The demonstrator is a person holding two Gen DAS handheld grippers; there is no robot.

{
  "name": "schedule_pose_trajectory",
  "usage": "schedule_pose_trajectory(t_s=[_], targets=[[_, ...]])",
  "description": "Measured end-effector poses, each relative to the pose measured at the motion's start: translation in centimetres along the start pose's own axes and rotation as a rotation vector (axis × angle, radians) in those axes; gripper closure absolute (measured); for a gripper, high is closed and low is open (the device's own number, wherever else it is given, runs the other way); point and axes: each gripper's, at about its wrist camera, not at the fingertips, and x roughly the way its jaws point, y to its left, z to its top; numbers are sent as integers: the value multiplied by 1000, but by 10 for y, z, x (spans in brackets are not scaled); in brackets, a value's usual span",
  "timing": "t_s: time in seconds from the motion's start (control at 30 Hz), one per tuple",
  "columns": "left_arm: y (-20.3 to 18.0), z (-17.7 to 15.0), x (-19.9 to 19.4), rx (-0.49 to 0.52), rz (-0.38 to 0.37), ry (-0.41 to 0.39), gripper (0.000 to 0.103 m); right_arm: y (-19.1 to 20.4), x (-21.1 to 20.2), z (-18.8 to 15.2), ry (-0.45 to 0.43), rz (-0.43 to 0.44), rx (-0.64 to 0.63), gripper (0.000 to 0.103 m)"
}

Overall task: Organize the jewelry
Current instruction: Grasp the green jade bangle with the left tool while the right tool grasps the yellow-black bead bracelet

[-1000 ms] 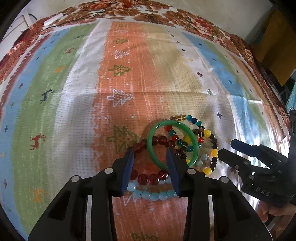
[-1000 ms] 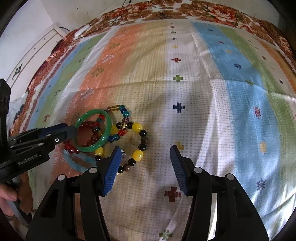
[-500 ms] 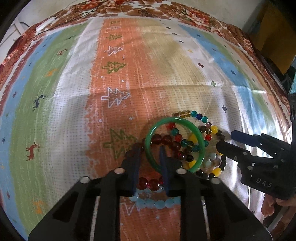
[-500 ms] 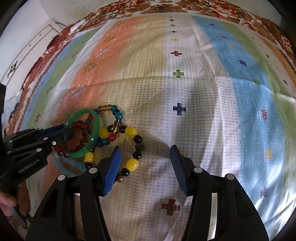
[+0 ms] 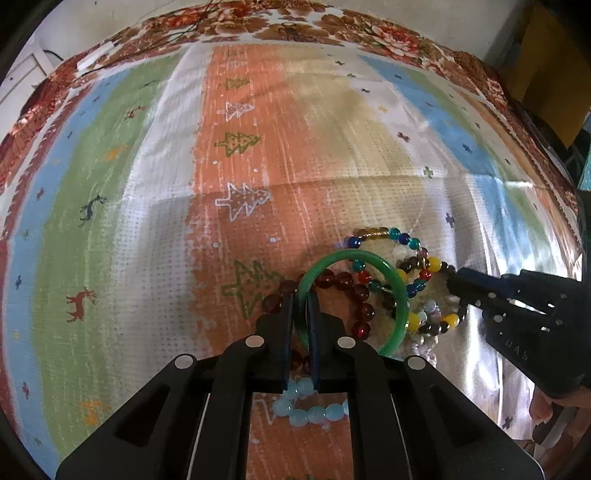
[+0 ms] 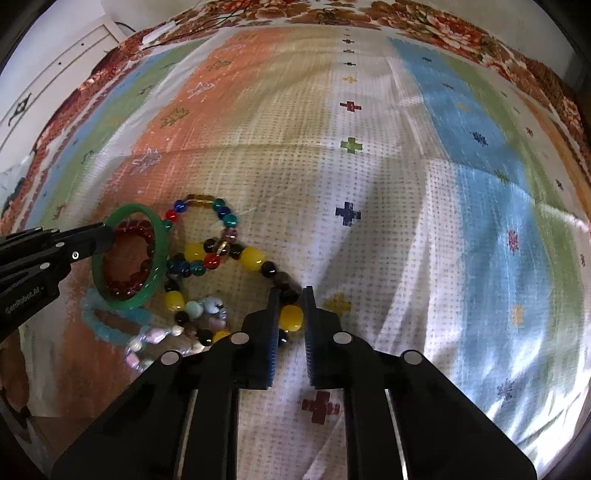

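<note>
A pile of bracelets lies on a striped cloth. My left gripper (image 5: 302, 295) is shut on the near-left rim of the green bangle (image 5: 391, 273), which tilts up over a dark red bead bracelet (image 5: 360, 295). In the right wrist view the left gripper (image 6: 103, 236) holds the bangle (image 6: 162, 254). My right gripper (image 6: 290, 295) is shut on the yellow-and-black bead bracelet (image 6: 253, 258), a yellow bead (image 6: 291, 318) between its pads. The right gripper also shows in the left wrist view (image 5: 456, 282). A multicolour bead bracelet (image 6: 225, 216) and a pale blue one (image 6: 107, 328) lie in the pile.
The striped cloth (image 6: 406, 184) with tree and cross patterns covers the surface, bordered by a floral fabric (image 5: 332, 26) at the far edge. A pastel bead bracelet (image 6: 147, 339) lies at the near side of the pile. A white cabinet (image 6: 55, 74) stands far left.
My left gripper closed on the green bangle's rim and tilted it up. My right gripper moved left to the pile and closed on the yellow-and-black bracelet.
</note>
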Motion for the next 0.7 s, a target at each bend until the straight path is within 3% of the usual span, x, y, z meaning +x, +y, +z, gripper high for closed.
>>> schedule_pose_trajectory(t_s=[0.7], targets=[[5, -9, -44, -46, -2, -74, 94, 17, -68, -9, -128, 32, -7, 90]])
